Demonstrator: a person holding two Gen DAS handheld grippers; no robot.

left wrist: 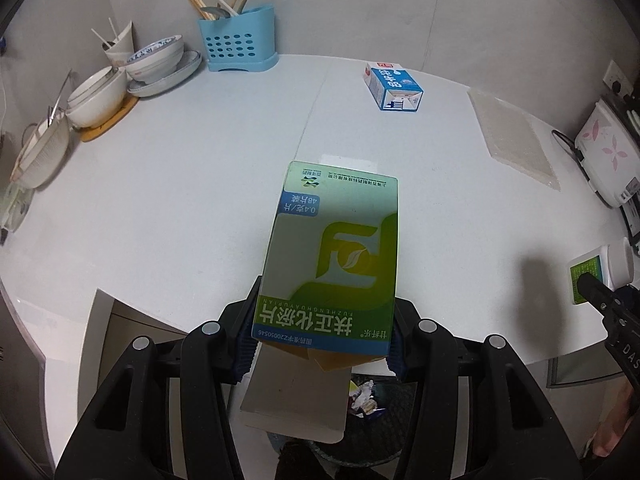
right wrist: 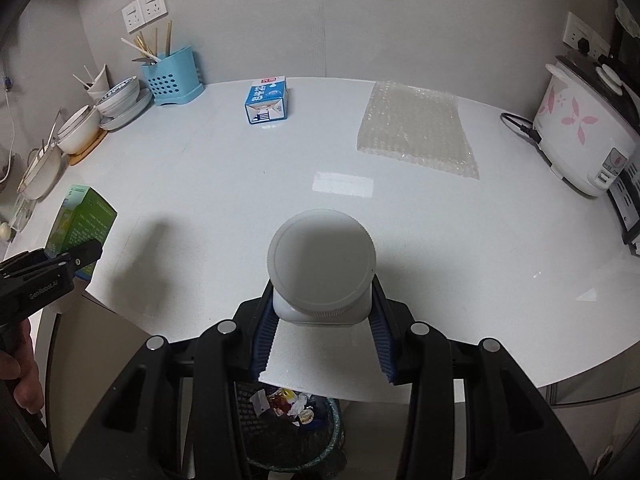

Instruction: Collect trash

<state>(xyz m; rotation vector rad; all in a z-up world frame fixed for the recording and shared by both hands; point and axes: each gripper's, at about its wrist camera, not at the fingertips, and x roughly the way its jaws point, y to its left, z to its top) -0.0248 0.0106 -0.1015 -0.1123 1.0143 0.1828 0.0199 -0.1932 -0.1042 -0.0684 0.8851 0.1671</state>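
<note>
The left gripper (left wrist: 322,340) is clenched on a green medicine box (left wrist: 334,256), its blue ribbed pads pressing the box's two sides near the lower end, so that the box stands tilted up over the front edge of the white countertop (left wrist: 180,184). The right gripper (right wrist: 322,320) is likewise clamped on a white bottle (right wrist: 322,268) with a wide ribbed cap, the pads against the bottle's body just under the cap. Both held things hang above the countertop's front edge, and below that edge stands a dark mesh trash bin (right wrist: 296,436) with crumpled wrappers and scraps already inside it. The bin lies directly under and slightly behind the two grippers. On the countertop, well behind the bin, a blue and white milk carton (right wrist: 267,100) lies on its side toward the back wall, and a sheet of bubble wrap (right wrist: 418,130) lies flat to the carton's right. Farther from the bin, a blue utensil holder (right wrist: 173,78) with chopsticks stands at the back left beside stacked bowls (right wrist: 120,100), and a white rice cooker (right wrist: 582,140) with pink flowers sits at the right end. From the right wrist view, a hand (right wrist: 20,372) grips the left gripper's handle beside the bin's left.
</note>
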